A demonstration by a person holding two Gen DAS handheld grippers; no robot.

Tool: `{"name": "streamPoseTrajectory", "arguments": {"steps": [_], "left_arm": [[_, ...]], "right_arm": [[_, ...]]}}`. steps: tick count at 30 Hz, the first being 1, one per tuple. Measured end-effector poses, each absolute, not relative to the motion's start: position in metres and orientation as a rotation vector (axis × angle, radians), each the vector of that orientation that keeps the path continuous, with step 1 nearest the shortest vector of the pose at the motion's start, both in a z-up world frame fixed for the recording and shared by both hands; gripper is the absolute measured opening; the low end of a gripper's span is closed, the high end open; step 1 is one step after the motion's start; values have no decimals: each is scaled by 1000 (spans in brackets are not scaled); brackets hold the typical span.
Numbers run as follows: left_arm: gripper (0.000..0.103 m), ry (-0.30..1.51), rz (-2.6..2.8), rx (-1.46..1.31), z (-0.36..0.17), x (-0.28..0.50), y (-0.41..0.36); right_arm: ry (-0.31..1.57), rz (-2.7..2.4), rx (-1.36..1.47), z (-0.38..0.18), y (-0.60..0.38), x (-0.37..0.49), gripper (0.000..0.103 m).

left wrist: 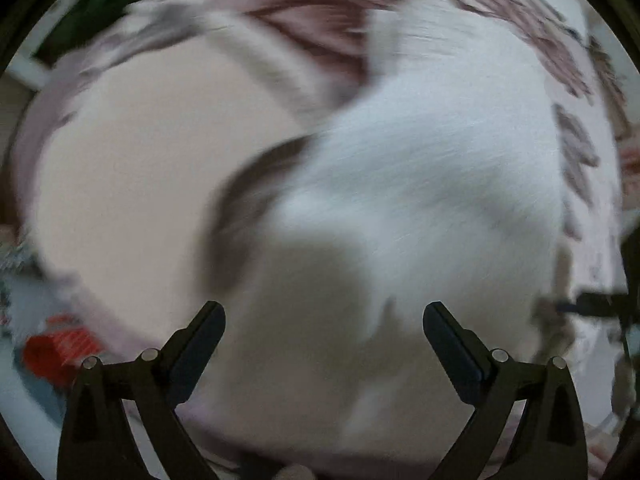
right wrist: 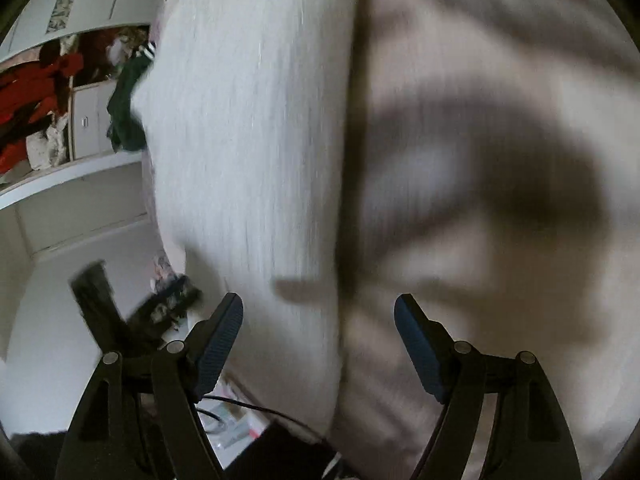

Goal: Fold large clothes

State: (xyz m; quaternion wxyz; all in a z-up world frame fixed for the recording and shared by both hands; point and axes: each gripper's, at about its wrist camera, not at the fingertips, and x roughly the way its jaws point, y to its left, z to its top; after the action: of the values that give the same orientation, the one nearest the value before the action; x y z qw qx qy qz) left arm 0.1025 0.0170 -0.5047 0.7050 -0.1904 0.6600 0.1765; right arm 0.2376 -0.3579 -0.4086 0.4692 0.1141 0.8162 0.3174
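Note:
A large white garment point(left wrist: 420, 168) lies spread over a pale pink bed surface point(left wrist: 132, 160); the left wrist view is motion-blurred. My left gripper point(left wrist: 324, 312) is open and empty, hovering just over the garment's near part. In the right wrist view the same white garment point(right wrist: 248, 140) fills the middle, with a fold edge running down beside a beige, shadowed layer point(right wrist: 500, 160). My right gripper point(right wrist: 319, 304) is open and empty, its jaws straddling that fold edge close above the cloth.
A patterned maroon and white bedcover point(left wrist: 320, 28) lies beyond the garment. A red object point(left wrist: 56, 348) sits at lower left. A dark green garment point(right wrist: 128, 100) hangs by an open wardrobe with red clothes point(right wrist: 28, 96). Cables point(right wrist: 248, 408) and dark items lie on the floor.

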Motion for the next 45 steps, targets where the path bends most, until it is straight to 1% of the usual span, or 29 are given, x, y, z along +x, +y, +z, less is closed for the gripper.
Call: {"name": "streamPoseTrajectory", "arguments": {"steps": [3,5,6,7,8,9,10,11,12,13,14,19,22,23,25,28,31,33,34,35,36,37,39,41,42,43,44,45], "left_arm": [[102,1520,478,-460,-515,60,45],[100,1556,485,-563,-535,43,59],[100,1544,459,-629,-542,39,63],[97,1527,432,-686,-548,38,65],[81,1518,419,-712,-552,38,66],[68,1508,391,-723,-554,41,63],[33,1499,369,-711,-555,41,58],[31,1501,369,-681,-554,43,53],[28,1481,364,-658,-549,44,48],[25,1462,353,-655,-544,42,45],[24,1448,349,-662,-537,38,42],[24,1406,296,-793,-508,16,37],[24,1430,288,-748,-521,8,33],[24,1446,294,-729,-534,9,34],[25,1461,292,-751,-555,4,34],[28,1473,265,-717,-574,8,37],[29,1463,236,-717,-574,1,34],[29,1441,209,-755,-562,-12,42],[29,1432,199,-763,-558,-14,45],[29,1422,189,-772,-555,-18,47],[29,1422,186,-773,-556,-19,48],[29,1428,182,-772,-557,-19,48],[28,1433,175,-771,-558,-18,48],[27,1429,171,-768,-555,-16,45],[27,1422,168,-788,-554,-18,44],[27,1418,159,-811,-552,-23,43],[27,1419,147,-830,-552,-26,42],[27,1438,135,-849,-558,-27,36]], "right_arm": [[2072,711,350,-412,-374,184,80],[2129,621,423,-421,-383,142,80],[2146,586,444,-424,-386,127,80],[2160,559,461,-428,-385,114,80],[2175,532,483,-433,-383,100,80],[2184,523,510,-438,-378,87,80],[2179,515,523,-440,-374,78,80],[2164,509,522,-439,-372,72,73],[2143,502,483,-437,-366,66,62],[2137,491,431,-434,-361,63,24],[2113,459,369,-431,-357,60,14],[2037,392,297,-410,-362,53,10],[2028,377,269,-406,-358,55,9],[2035,368,219,-408,-357,53,0],[2044,339,171,-418,-358,55,0],[2090,334,236,-436,-362,55,0],[2115,370,289,-443,-363,62,0],[2101,376,348,-439,-362,67,5],[2085,374,365,-436,-362,70,20],[2072,384,402,-436,-362,70,44],[2064,411,450,-436,-368,68,57],[2065,442,499,-438,-365,68,76],[2096,492,515,-445,-355,61,78],[2133,488,431,-456,-334,52,78],[2118,472,406,-453,-333,44,73],[2100,442,347,-453,-328,42,37],[2077,392,272,-449,-326,39,17],[2055,368,275,-443,-329,35,14]]}}
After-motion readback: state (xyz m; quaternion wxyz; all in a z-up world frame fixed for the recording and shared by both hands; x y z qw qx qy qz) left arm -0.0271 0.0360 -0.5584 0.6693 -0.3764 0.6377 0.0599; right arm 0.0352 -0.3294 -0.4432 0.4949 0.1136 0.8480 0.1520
